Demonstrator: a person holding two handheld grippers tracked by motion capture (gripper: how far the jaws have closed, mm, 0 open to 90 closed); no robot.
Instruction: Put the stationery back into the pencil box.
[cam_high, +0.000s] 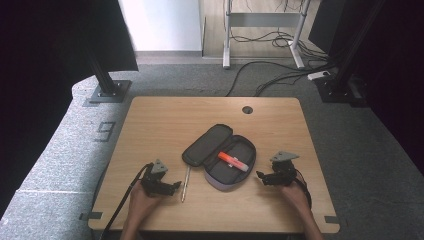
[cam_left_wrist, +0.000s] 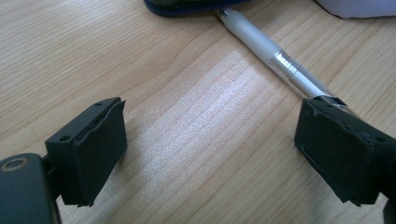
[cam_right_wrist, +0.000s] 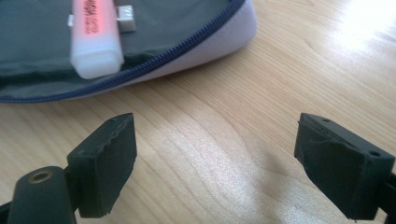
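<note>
While empty, the right gripper (cam_right_wrist: 215, 168) gapes wide.

Lighting and picture quality: even, bright tabletop, dark margins.
High view sharp, black upper corners; table (cam_high: 165, 120) evenly lit; right gripper view glare upper right, soft shadows below jaws.

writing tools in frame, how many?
2. An orange-and-white marker lies inside the open pencil case. A clear white pen lies on the table left of the case, by the left gripper. More may be hidden.
</note>
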